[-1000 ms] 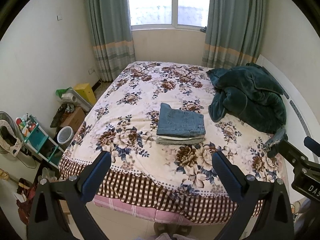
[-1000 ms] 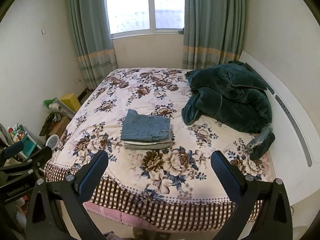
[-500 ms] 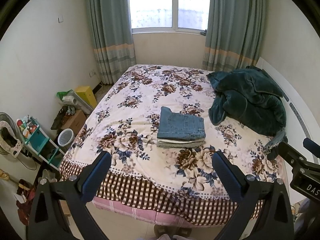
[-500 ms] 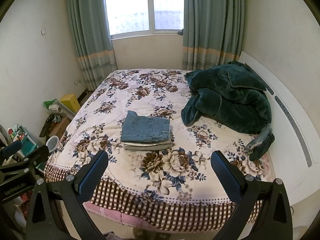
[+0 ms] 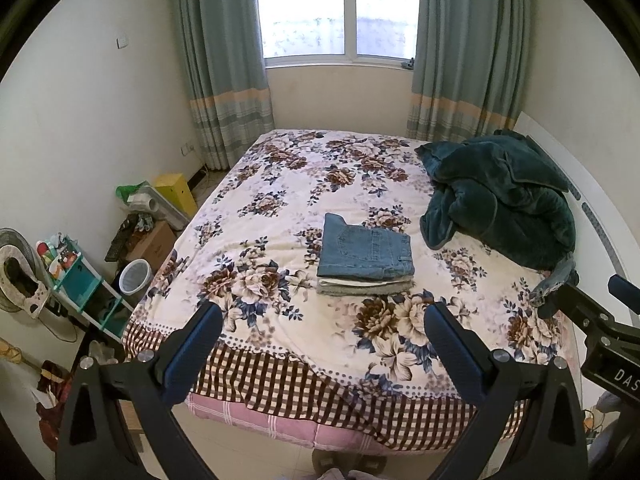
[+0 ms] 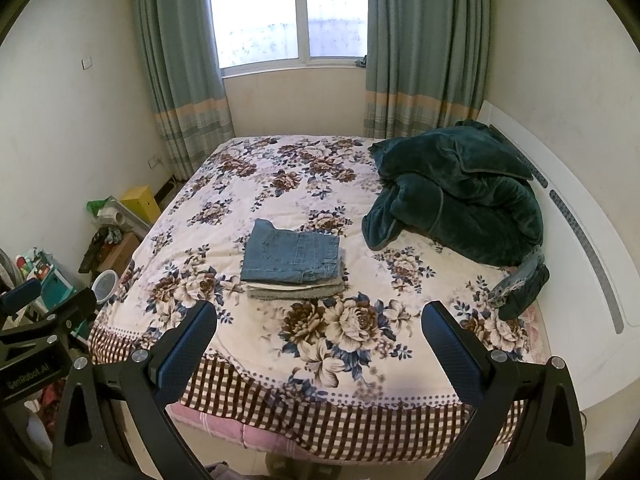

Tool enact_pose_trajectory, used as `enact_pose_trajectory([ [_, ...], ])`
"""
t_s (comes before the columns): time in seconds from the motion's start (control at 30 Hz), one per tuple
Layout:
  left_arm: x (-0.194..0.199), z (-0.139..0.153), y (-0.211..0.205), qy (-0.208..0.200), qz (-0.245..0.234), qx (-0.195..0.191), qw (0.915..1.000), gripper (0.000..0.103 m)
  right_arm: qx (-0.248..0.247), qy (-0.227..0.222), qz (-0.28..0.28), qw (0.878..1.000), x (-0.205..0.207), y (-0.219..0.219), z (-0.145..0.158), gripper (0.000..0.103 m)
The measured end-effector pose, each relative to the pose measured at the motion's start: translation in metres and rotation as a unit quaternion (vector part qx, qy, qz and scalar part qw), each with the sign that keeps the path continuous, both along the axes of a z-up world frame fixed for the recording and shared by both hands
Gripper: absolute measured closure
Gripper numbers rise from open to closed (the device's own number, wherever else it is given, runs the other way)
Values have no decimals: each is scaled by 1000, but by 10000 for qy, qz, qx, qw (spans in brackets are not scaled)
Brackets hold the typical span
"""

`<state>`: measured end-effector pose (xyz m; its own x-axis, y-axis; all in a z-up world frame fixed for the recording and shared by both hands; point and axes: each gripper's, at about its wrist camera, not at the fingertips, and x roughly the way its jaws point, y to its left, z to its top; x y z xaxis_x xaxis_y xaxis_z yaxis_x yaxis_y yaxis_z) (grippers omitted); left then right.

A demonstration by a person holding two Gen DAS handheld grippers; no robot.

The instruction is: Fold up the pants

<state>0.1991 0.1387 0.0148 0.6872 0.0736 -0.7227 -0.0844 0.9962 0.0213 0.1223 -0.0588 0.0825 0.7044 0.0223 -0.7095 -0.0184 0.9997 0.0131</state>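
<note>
While both tools hang in the air off the foot of the bed, the folded blue denim pants (image 5: 366, 250) lie flat on the flowered white bedspread (image 5: 280, 208), forming the top layer of a small neat stack with a folded grey garment (image 5: 362, 287) and a pale one beneath. That stack sits near the middle of the bedspread, somewhat toward its checked brown-and-white foot edge (image 5: 320, 376). The left gripper (image 5: 322, 332), black-framed with blue-padded fingers (image 5: 192, 350), has its jaws spread wide with nothing between them, well short of the stack and apart from the cloth. The right gripper (image 6: 319, 330) shows the same wide, empty spread, also held back over the foot edge. Beyond the stack, toward the white headboard (image 6: 580, 240) side of the bedspread, a rumpled dark green plush blanket (image 6: 460, 196) is heaped, and just beside it, nearer the foot edge, lies a crumpled scrap of faded denim (image 6: 516, 276). Off the opposite side of the bedspread, on the floor by the wall, stand a yellow box (image 5: 174, 192), a brown cardboard carton (image 5: 154, 240) and a white round bin (image 5: 135, 276). Grey-green curtains (image 5: 224, 64) frame the bright window (image 5: 336, 8) behind the bed.
</note>
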Motion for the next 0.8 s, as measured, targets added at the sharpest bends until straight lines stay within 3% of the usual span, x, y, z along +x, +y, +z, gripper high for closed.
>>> enact_pose_trajectory([
  [0.8, -2, 4, 0, -45, 7, 39, 10000, 0, 10, 11, -26, 10000, -1, 0, 1, 0],
])
